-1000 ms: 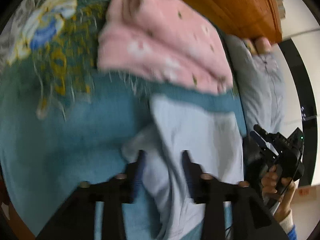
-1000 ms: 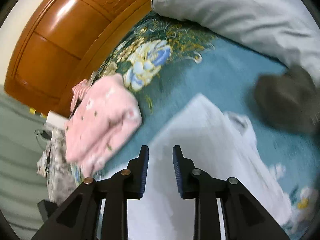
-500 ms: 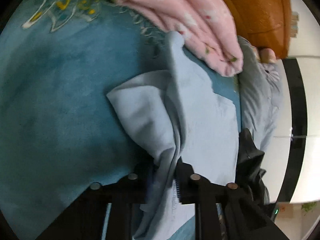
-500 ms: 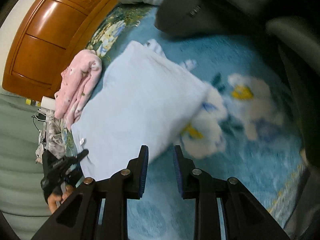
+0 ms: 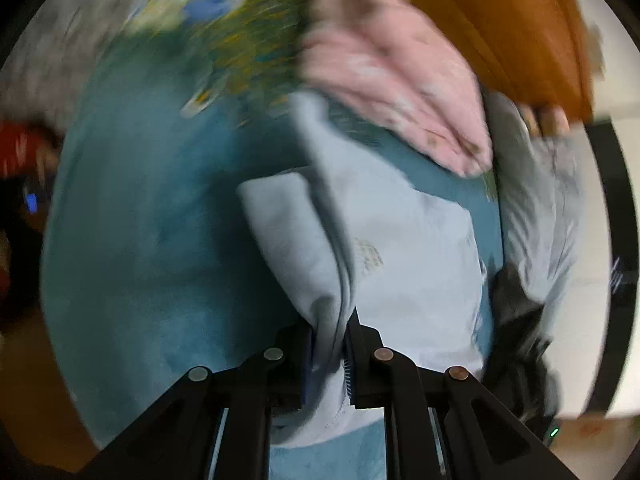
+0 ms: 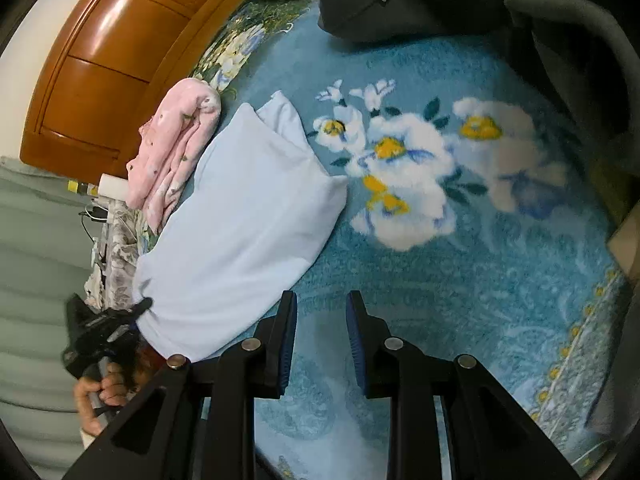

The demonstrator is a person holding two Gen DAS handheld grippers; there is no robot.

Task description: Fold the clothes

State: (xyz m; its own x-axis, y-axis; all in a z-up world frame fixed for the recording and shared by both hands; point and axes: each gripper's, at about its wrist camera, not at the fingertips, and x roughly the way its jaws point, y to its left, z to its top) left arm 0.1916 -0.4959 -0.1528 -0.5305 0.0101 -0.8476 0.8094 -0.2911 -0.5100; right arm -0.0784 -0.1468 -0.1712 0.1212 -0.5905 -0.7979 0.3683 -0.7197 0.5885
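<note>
Bed surface: teal floral blanket (image 6: pixel 460 264), carved wooden headboard (image 6: pixel 100 60) at 10 o'clock in the right wrist view.

Light blue garment (image 6: pixel 244 216) lies partly folded on the blanket, centre-left in the right view, long axis running from 1 to 7 o'clock. Pink folded garment (image 6: pixel 176 148) sits just beside it toward the headboard, at 10 o'clock; whether they touch can't be told.

Left gripper (image 5: pixel 329 356): jaws clamped on a bunched edge of the light blue garment, cloth pinched between the pads and spilling out below them. Left view is motion-blurred; the garment fans out from the jaws toward 12–2 o'clock, pink garment at 1 o'clock. From the right camera, the left gripper shows at 8 o'clock at the garment's near corner, with a hand (image 6: pixel 100 394) wrapped round its handle below it.

Right gripper (image 6: pixel 322 340): jaws apart, nothing between them, over bare blanket, garment edge just to its 10 o'clock. Not touching the cloth.

Dark grey item (image 6: pixel 380 0) at 12 o'clock, well apart from the garment.
</note>
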